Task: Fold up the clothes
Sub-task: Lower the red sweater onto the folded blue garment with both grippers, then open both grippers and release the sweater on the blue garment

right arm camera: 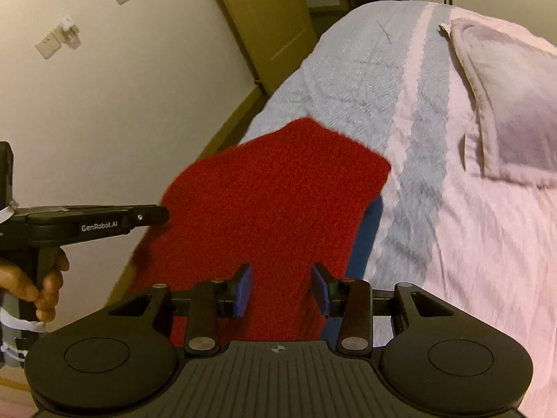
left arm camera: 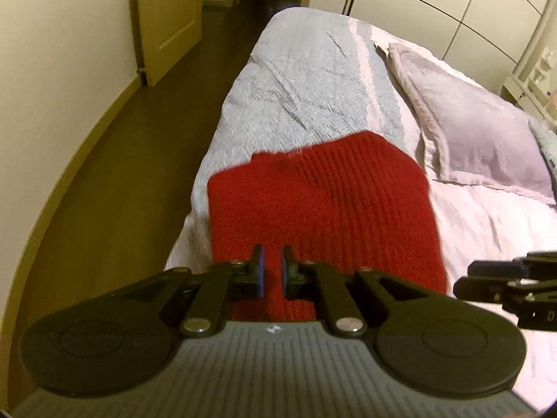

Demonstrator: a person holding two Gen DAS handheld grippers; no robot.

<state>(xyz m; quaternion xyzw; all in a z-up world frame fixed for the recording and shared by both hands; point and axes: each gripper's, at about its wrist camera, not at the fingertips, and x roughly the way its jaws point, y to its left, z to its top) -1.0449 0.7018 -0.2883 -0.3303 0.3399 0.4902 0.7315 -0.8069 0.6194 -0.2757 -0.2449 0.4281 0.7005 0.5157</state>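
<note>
Both the left gripper point(left arm camera: 272, 266) and right gripper point(right arm camera: 282, 289) hover part-open and empty above the folded red sweater point(left arm camera: 313, 209) near the bed's point(left arm camera: 299, 80) left edge.

- The left camera sits on the left gripper point(left arm camera: 272, 271) and looks down along its fingers, close above the red knit point(left arm camera: 323, 209) on the bed point(left arm camera: 306, 80).
- The right camera looks the same way from the right gripper point(right arm camera: 282, 291), just as close.
- Both see the knit, bed, pillow point(left arm camera: 480, 132) and door point(left arm camera: 167, 17).
</note>
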